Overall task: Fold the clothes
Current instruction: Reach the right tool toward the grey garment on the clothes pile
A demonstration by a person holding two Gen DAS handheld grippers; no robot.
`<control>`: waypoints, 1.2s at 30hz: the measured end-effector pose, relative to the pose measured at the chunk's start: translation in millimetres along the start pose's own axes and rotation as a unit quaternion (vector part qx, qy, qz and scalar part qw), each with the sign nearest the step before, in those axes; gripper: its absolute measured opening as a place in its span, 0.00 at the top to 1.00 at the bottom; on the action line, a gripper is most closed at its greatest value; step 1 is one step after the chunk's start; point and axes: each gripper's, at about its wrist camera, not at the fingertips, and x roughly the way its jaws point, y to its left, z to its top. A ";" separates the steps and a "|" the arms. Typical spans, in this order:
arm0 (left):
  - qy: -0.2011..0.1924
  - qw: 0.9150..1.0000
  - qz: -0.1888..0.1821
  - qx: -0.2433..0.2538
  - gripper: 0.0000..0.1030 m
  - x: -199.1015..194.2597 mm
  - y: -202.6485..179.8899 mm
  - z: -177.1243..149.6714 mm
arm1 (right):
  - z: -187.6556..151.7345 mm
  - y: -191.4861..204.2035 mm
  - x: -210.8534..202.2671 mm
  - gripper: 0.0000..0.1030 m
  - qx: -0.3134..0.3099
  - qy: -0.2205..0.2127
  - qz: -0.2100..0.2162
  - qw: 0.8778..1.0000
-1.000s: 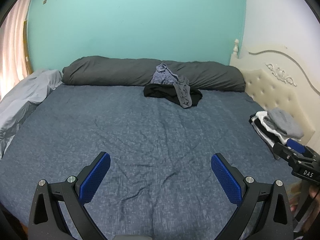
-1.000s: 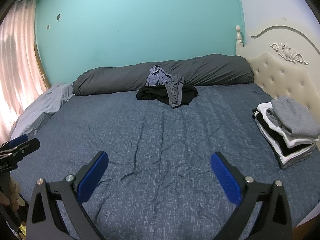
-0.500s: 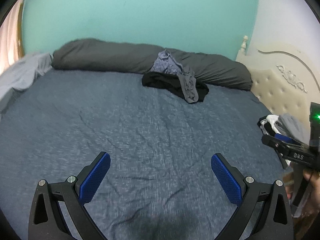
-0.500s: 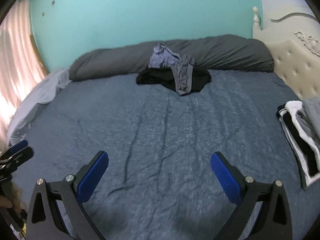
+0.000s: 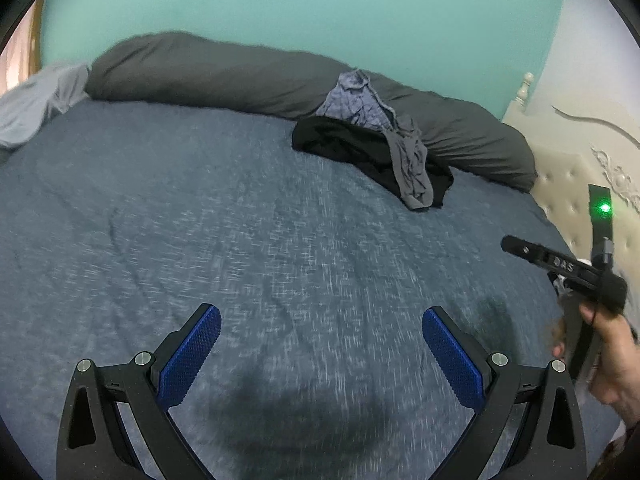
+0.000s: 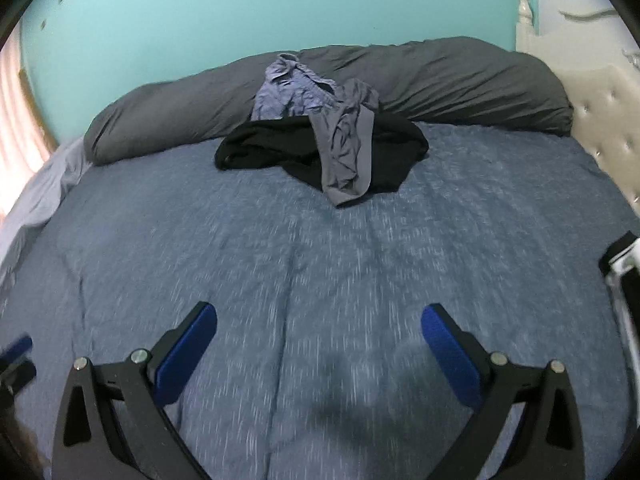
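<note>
A loose pile of clothes lies at the far side of the bed: a black garment, a grey garment draped over it, and a blue-purple garment leaning on the bolster. My left gripper is open and empty, low over the blue bedspread. My right gripper is open and empty, also over the bedspread, with the pile straight ahead. The right gripper also shows in the left wrist view, held in a hand.
A long dark grey bolster runs along the teal wall. A light grey sheet is bunched at the left. A cream padded headboard stands at the right. A stack of folded clothes peeks in at the right edge.
Both grippers have moved forward and lower over the bed toward the clothes pile, which looks larger. The folded stack has slid mostly out of view. Both stay open.
</note>
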 end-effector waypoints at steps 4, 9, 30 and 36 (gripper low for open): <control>0.007 1.000 -0.009 0.003 0.00 32.7 2.5 8.6 | 20.6 -10.7 47.3 0.00 0.011 0.007 -0.006 1.000; 0.012 1.000 -0.025 -0.008 0.00 66.2 12.8 13.9 | 44.8 -14.5 98.2 0.10 0.006 0.012 -0.003 1.000; 0.009 0.998 -0.056 -0.014 0.00 105.3 33.7 16.4 | 95.1 -21.1 228.3 0.72 -0.034 0.036 -0.050 0.998; 0.013 0.998 -0.059 -0.011 0.00 101.1 38.6 15.6 | 89.5 -5.9 221.4 1.00 -0.075 0.014 -0.073 0.994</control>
